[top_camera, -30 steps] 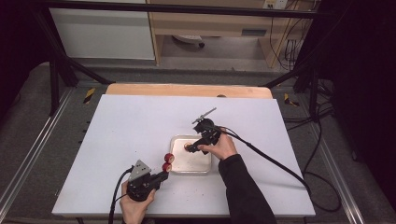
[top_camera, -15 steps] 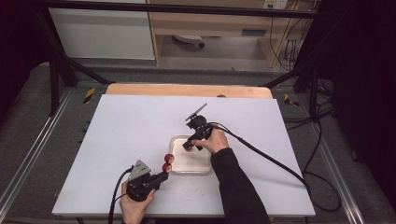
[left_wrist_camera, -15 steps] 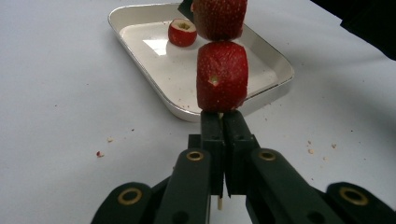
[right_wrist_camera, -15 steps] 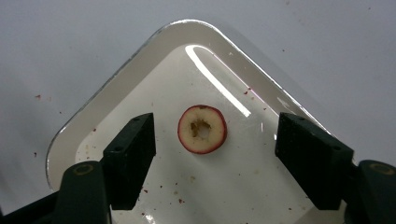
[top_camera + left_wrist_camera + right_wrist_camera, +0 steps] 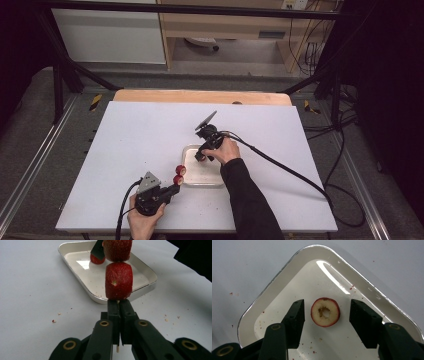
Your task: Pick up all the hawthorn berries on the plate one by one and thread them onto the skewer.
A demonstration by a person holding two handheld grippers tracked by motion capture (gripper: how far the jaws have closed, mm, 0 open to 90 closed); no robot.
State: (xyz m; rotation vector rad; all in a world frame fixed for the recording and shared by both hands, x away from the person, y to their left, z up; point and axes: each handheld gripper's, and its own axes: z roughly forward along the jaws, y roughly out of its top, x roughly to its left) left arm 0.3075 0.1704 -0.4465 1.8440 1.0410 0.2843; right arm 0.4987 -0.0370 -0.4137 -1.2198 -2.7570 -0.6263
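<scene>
Straddling the cored red strawberry slice (image 5: 325, 312) in the shallow white metal tray (image 5: 287, 277), the right gripper (image 5: 326, 320) has its jaws spread; closing off-centre could squash the slice or skid it away. The left gripper (image 5: 119, 307), jaws pressed on a thin wooden skewer (image 5: 117, 348), carries two red strawberry pieces (image 5: 118, 281) beside the tray's near-left corner. Its own view reveals the skewer's end; the high view hides it.
</scene>
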